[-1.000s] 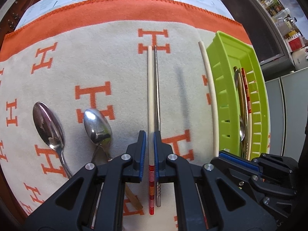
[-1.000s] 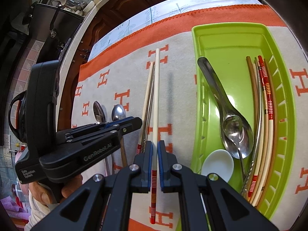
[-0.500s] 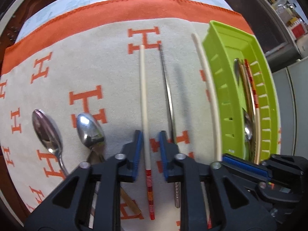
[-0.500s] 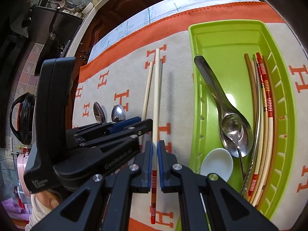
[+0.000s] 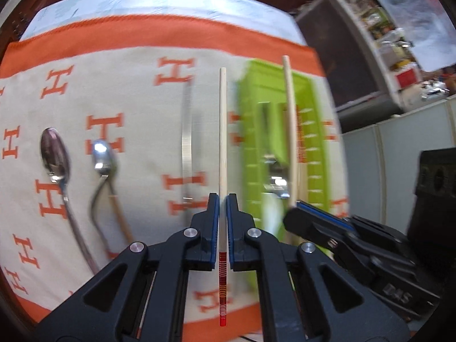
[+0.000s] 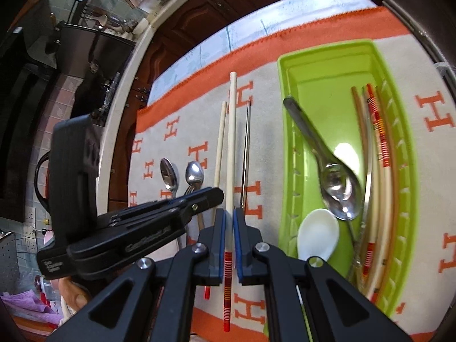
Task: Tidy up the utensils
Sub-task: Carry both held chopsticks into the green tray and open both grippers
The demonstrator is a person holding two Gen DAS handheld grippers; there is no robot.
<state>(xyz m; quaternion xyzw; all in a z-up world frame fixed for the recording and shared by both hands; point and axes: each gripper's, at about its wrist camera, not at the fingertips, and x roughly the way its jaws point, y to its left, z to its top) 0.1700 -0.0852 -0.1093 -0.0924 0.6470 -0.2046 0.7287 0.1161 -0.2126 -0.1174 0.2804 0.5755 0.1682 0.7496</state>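
Note:
My left gripper (image 5: pixel 223 199) is shut on a cream chopstick (image 5: pixel 222 131) with a red-striped end, held off the cloth and pointing away. My right gripper (image 6: pixel 229 213) is shut on a matching cream chopstick (image 6: pixel 232 142), also lifted. In the right wrist view the left gripper (image 6: pixel 218 193) sits just left of mine with its chopstick (image 6: pixel 219 142) alongside. In the left wrist view the right gripper (image 5: pixel 296 208) hovers over the green tray (image 5: pixel 250 148). A metal chopstick (image 5: pixel 186 142) and two steel spoons (image 5: pixel 55 154) (image 5: pixel 104 156) lie on the cloth.
The green tray (image 6: pixel 285 65) holds a large steel spoon (image 6: pixel 339 185), a white spoon (image 6: pixel 317 233) and several chopsticks (image 6: pixel 379 156) along its right wall. An orange-bordered cloth (image 6: pixel 313 32) with H marks covers the table. Kitchen counters and cabinets stand beyond.
My left gripper has risen with its chopstick and swung right toward the tray, leaving the metal chopstick on the cloth. My right gripper has lifted slightly with its chopstick.

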